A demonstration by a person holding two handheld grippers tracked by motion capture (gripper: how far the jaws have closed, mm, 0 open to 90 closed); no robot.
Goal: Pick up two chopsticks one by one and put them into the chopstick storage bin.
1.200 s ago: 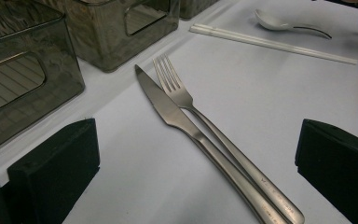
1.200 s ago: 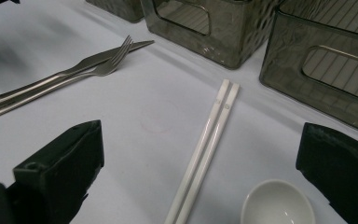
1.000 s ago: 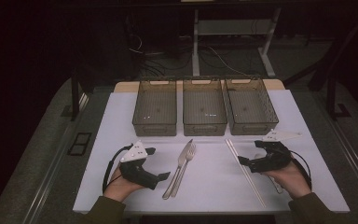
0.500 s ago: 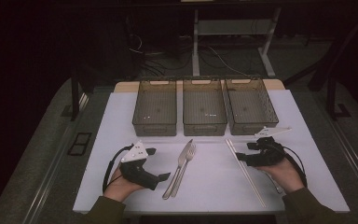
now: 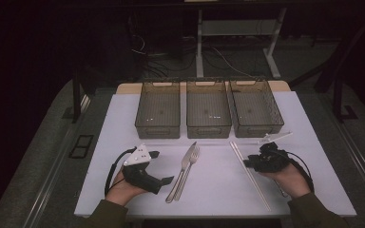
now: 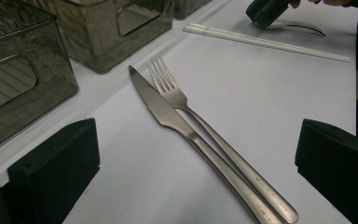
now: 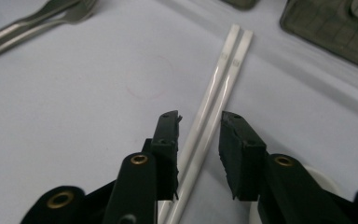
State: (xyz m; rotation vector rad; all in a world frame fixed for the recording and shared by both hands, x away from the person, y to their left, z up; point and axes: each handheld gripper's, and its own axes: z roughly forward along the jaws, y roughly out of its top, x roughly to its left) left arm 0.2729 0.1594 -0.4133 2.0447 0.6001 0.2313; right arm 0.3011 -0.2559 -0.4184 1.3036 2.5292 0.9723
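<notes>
You are working on a pair of long, slim, white plastic chopsticks (image 7: 214, 100), lying flat and side by side on the pale tabletop (image 5: 218, 185). They are running diagonally, touching along their length, their far tips lying near the right-hand smoked-plastic bin (image 5: 256, 109).

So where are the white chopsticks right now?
In the high view the white chopsticks lie side by side on the table's right part, right of the fork, running between the right gripper's jaws.

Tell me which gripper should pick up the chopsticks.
Right. The right gripper already straddles the chopsticks, jaws closing around them; the left gripper sits open beside the knife and fork.
</notes>
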